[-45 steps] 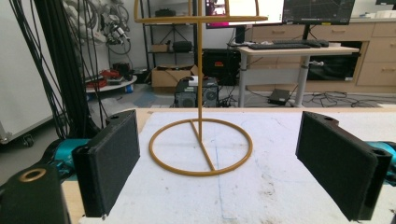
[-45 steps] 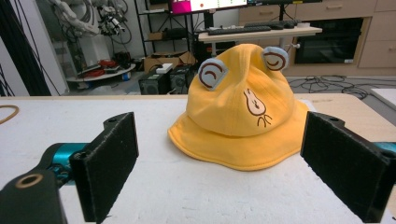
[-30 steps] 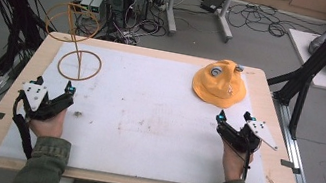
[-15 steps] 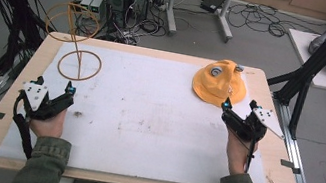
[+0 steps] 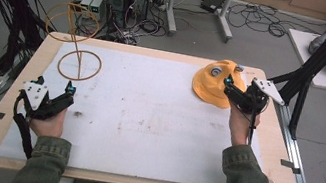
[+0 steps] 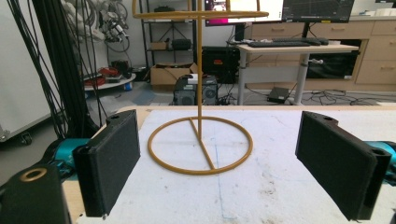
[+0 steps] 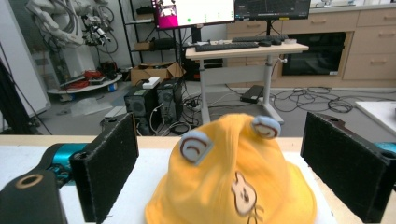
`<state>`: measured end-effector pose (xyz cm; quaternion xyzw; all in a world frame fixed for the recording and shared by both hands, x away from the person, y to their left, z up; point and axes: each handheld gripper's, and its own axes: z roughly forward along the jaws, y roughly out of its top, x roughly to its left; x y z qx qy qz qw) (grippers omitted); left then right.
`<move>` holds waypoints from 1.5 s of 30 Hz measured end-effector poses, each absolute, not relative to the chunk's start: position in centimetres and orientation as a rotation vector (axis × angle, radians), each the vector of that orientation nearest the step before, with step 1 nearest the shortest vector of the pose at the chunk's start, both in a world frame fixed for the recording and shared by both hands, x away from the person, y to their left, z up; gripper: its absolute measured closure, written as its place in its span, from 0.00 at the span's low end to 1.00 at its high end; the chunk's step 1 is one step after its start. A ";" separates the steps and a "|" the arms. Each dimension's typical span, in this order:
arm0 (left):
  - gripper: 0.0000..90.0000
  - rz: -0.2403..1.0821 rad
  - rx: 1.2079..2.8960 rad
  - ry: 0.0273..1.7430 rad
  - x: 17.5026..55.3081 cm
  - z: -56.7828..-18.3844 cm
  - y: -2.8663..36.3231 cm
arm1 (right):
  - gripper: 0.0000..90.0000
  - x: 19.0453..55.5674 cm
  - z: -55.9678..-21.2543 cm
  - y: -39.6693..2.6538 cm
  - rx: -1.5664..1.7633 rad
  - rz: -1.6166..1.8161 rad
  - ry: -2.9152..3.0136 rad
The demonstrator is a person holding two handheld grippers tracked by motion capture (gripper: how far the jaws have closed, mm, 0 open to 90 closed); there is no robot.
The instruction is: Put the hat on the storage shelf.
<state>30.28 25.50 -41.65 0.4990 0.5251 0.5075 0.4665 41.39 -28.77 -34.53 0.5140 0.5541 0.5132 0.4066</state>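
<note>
We have our right tool (image 5: 229,84) spread around the yellow hat (image 5: 213,82) at upper right, not yet gripped, the stand (image 5: 79,59) waiting and our left tool (image 5: 68,91) spread too.

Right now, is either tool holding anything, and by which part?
Nothing is held. The right tool is open, jaws either side of the yellow hat; the left tool is open too.

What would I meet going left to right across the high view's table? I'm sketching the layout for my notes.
Left hand-held gripper → wire stand with its ring base on the table → bare white mat → yellow hat → right hand-held gripper, jaws open at the hat's right edge.
</note>
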 end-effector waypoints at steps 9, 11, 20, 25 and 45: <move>0.16 1.244 1.226 1.287 30.4 -41.7 25.5 | 0.12 45.8 -34.8 -28.2 1.331 1.161 1.499; 0.16 1.244 1.231 1.287 30.4 -41.6 25.5 | 0.12 47.2 -35.5 -27.9 1.363 1.111 1.529; 0.16 1.241 1.234 1.292 30.5 -41.8 25.6 | 0.27 50.0 -39.0 -27.9 1.520 1.046 1.649; 0.16 1.243 1.225 1.288 30.4 -41.7 25.6 | 0.47 50.2 -39.5 -27.4 1.542 1.022 1.644; 0.16 1.241 1.236 1.281 30.5 -41.7 25.7 | 0.99 50.2 -39.5 -28.0 1.627 1.083 1.580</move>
